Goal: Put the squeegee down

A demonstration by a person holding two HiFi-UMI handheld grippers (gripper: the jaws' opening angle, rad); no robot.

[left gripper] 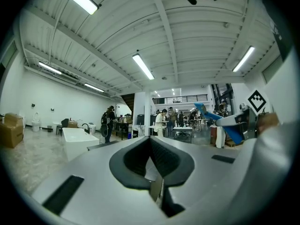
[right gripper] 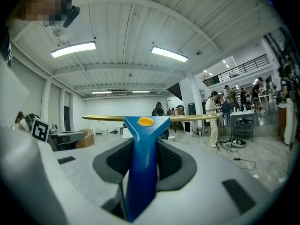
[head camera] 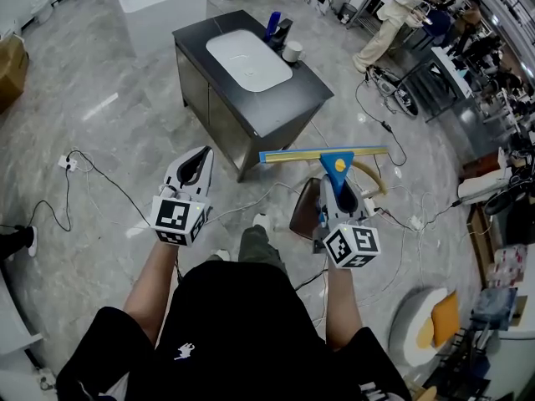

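Right gripper [head camera: 335, 182] clamps the blue-handled, yellow-bladed plastic squeegee [head camera: 324, 154] at 1 o'clock. Left gripper [head camera: 196, 160] is closed, empty. Best to keep the blade level, rest it on the dark sink cabinet [head camera: 303, 98] at 12 o'clock, then release.

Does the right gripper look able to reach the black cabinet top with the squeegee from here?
Probably not quite: the right gripper, shut on the squeegee, hangs over floor short of the cabinet. Nothing stands between them, so a step forward should do.
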